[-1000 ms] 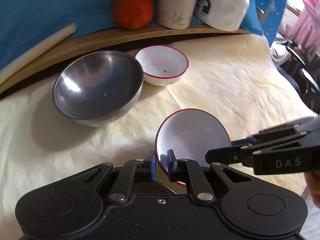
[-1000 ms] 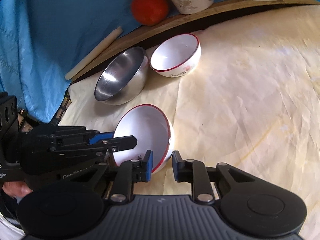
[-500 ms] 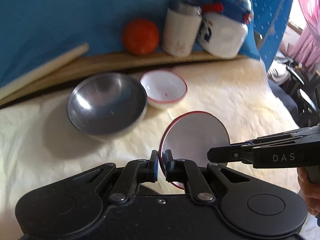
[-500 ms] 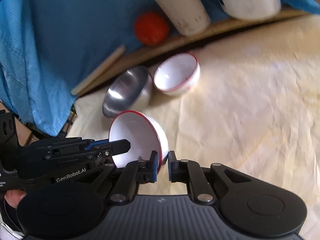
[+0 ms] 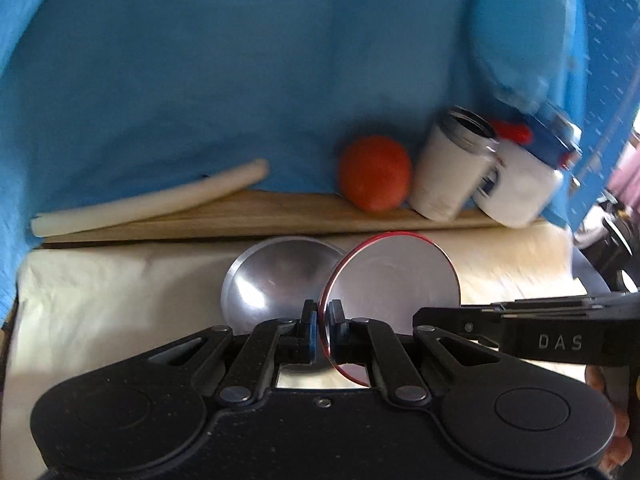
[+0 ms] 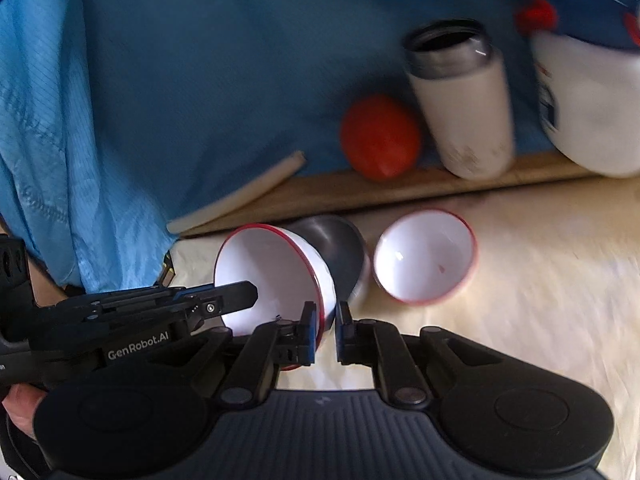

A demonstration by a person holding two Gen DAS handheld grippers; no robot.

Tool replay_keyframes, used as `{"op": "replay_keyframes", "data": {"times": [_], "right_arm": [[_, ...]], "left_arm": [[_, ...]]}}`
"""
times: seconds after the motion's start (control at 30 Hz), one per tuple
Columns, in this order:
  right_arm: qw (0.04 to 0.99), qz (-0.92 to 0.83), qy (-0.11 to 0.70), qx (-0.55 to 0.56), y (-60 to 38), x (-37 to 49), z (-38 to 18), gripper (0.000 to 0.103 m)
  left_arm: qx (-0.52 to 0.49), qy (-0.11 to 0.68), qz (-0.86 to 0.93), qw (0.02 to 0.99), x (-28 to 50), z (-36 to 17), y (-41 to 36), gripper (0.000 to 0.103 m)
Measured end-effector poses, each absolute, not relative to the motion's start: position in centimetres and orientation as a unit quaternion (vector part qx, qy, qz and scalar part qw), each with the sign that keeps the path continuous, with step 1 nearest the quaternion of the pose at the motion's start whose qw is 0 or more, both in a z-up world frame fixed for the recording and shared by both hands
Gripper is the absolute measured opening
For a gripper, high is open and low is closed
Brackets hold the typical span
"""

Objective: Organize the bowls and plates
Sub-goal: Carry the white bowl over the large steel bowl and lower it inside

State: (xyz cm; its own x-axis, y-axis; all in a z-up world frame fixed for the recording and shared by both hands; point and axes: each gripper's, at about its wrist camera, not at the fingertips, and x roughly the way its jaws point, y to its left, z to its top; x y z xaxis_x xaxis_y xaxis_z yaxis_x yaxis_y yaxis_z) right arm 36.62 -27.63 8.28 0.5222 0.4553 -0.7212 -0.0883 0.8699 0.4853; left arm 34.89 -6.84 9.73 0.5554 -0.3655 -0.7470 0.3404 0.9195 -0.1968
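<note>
A white bowl with a red rim [image 5: 394, 280] [image 6: 272, 276] is held tilted above the cream tablecloth [image 5: 100, 300]. My left gripper [image 5: 323, 320] is shut on its near rim. My right gripper [image 6: 324, 320] is shut on the opposite rim, and it enters the left wrist view from the right [image 5: 420, 316]. In the right wrist view the left gripper [image 6: 248, 292] reaches in from the left. A steel bowl [image 5: 272, 280] [image 6: 336, 248] stands behind the held bowl. A second white bowl with a red rim [image 6: 424, 256] sits to its right, hidden in the left wrist view.
On a wooden board [image 5: 240, 216] at the back stand a red round fruit [image 5: 374, 178], a white tumbler [image 5: 452, 172] and a white jar with a blue lid [image 5: 520, 176]. A white rolled stick [image 5: 152, 200] lies at the board's left. Blue cloth [image 5: 200, 80] hangs behind.
The right gripper's jaws closed on the bowl's rim. Both grippers then rose with the bowl, lifting it off the cloth toward the steel bowl, and both views tilted up.
</note>
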Motion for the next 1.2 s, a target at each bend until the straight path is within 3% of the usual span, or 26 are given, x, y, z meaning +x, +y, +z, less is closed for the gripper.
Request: {"op": "replay_keyframes", "data": {"times": [0.37, 0.77, 1.07, 1.2], "right_arm": [[0.819, 0.158, 0.521, 0.183, -25.4, 41.5, 5.2, 0.011], [0.803, 0.157, 0.545, 0.182, -24.5, 42.9, 3.3, 0.012], [0.787, 0.162, 0.559, 0.205, -24.9, 44.2, 2.6, 0.017], [0.786, 0.167, 0.558, 0.207, -24.9, 44.2, 2.6, 0.023]], "left_arm": [[-0.047, 0.497, -0.185, 0.846, 40.1, 6.1, -4.9, 0.005], [-0.057, 0.521, -0.176, 0.833, 41.5, 4.4, -4.5, 0.005], [-0.082, 0.541, -0.175, 0.818, 42.8, 3.6, -4.0, 0.006], [-0.084, 0.541, -0.174, 0.818, 42.9, 3.6, -4.1, 0.006]]}}
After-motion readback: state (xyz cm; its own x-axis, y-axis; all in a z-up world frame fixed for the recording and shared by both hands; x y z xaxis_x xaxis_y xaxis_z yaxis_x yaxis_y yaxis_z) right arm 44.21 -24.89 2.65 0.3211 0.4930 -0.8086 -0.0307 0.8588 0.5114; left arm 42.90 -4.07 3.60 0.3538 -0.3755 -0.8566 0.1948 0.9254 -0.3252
